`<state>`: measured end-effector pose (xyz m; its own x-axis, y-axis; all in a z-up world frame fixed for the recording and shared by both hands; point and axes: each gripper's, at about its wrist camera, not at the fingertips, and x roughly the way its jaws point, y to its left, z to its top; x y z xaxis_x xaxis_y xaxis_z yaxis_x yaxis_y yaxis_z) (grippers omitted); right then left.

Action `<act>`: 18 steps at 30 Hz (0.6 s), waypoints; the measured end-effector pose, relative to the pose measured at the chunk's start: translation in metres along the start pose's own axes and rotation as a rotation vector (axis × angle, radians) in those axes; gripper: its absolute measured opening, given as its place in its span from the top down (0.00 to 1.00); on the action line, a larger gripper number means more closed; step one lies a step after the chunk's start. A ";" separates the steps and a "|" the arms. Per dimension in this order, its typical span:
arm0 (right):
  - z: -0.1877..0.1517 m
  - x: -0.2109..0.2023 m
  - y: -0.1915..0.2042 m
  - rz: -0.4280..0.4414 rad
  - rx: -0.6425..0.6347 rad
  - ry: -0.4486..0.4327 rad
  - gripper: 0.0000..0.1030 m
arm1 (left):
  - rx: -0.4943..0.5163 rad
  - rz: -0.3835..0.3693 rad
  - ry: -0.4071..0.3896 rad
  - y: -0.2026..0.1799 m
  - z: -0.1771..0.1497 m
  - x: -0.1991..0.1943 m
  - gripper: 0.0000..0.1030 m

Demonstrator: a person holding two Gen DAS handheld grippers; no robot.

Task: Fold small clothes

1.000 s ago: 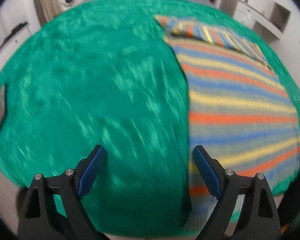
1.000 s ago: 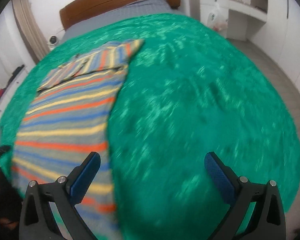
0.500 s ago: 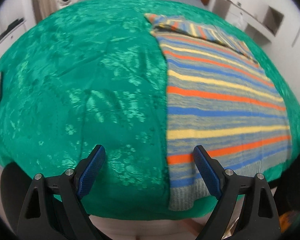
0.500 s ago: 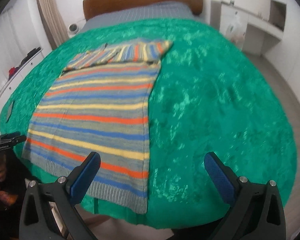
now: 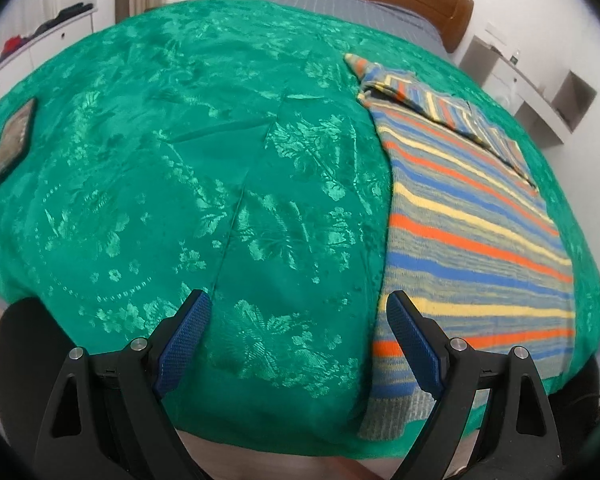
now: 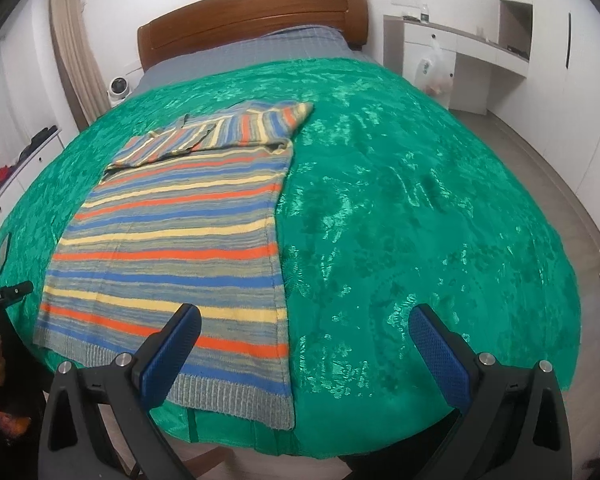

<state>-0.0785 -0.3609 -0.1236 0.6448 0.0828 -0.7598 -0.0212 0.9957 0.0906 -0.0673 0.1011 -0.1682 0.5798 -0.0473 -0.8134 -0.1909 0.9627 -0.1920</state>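
Knitted wool in orange, blue, yellow and grey stripes: the sweater (image 6: 172, 236) lies flat on the green bedspread (image 6: 400, 216) that covers the bed, ribbed hem at the near edge and the sleeves already folded across the chest at the far end. That layout gives a narrow rectangle, presumably so the body can next be folded hem to shoulder. The left tongs (image 5: 296, 336) hang spread apart and empty over bare bedspread, with the sweater's edge just beside the right-hand finger. The right tongs (image 6: 304, 344) are likewise wide apart and empty, poised above the hem's right corner. Both appear positioned for a pinch at the hem corners. A dark flat object (image 5: 14, 142) lies well apart, near the bed's left edge.
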 end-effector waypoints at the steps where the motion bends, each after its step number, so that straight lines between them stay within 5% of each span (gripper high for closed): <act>1: 0.001 0.000 0.000 -0.004 -0.001 0.000 0.01 | 0.012 0.002 0.000 -0.001 0.001 0.001 0.12; 10: 0.011 -0.015 -0.010 -0.005 0.064 -0.038 0.01 | 0.062 0.000 -0.034 -0.004 0.008 -0.001 0.12; 18: 0.015 -0.012 -0.014 -0.030 0.129 -0.052 0.01 | 0.001 -0.005 -0.046 0.007 0.013 0.000 0.12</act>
<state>-0.0743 -0.3769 -0.1061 0.6823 0.0472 -0.7295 0.0952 0.9837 0.1527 -0.0582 0.1118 -0.1627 0.6169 -0.0396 -0.7861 -0.1873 0.9627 -0.1954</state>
